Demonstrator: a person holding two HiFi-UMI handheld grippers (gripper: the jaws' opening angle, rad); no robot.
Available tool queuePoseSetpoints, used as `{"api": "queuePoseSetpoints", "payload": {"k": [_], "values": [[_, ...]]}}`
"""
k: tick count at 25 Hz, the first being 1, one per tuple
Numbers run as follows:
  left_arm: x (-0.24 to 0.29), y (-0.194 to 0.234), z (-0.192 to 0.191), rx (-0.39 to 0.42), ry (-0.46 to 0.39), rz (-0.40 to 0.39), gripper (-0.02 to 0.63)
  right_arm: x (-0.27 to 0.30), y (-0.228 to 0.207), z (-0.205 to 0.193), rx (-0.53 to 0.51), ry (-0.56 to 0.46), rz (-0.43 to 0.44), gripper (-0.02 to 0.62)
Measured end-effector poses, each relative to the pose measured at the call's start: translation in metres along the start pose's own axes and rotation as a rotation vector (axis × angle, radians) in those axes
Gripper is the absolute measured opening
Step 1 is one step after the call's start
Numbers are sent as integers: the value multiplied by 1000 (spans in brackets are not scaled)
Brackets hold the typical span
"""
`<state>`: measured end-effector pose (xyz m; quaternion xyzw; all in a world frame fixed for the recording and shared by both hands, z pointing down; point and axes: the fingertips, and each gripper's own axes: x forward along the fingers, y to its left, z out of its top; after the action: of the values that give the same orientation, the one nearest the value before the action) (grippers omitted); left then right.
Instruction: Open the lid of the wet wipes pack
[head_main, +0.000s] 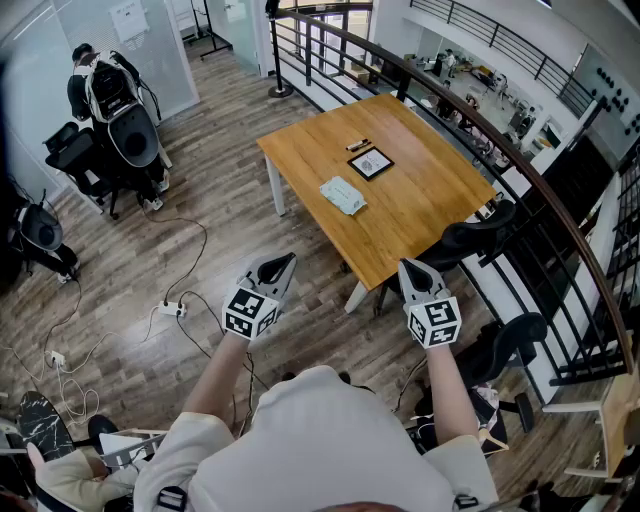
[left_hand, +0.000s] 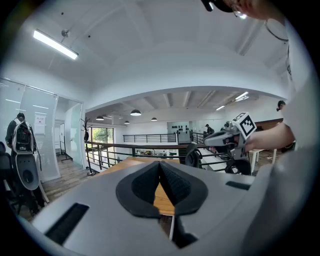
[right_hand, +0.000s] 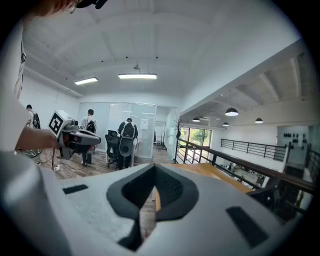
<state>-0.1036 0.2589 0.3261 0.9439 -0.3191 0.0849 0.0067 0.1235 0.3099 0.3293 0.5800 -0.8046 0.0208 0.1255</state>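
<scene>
Head view: the wet wipes pack (head_main: 343, 195) lay flat near the middle of the wooden table (head_main: 430, 215), just beside a black-framed card (head_main: 370, 163). The left gripper (head_main: 285, 262) and the right gripper (head_main: 408, 268) hung over the floor short of the table's near corner, well apart from the pack.

Left gripper view: jaws pressed together, nothing between them.

Right gripper view: same story, clenched and empty, with the table beyond.
</scene>
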Motion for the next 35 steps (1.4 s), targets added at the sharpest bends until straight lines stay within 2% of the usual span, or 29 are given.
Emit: {"api": "queuePoseSetpoints", "payload": {"k": [20,24,29,35], "values": [[18,-14,2,7,1,-9,0,1,-15,-6,5,-6,14,3],[25,-22,1,7,3,-1,37,0,-21,-11,9,2,33,12],[29,-30,0,-9,3,10,122,-3,-29,-16,27,5,58,34],[38,-41,-7,-38,16,37,197,-3,-35,-24,-8,15,114,46]]}}
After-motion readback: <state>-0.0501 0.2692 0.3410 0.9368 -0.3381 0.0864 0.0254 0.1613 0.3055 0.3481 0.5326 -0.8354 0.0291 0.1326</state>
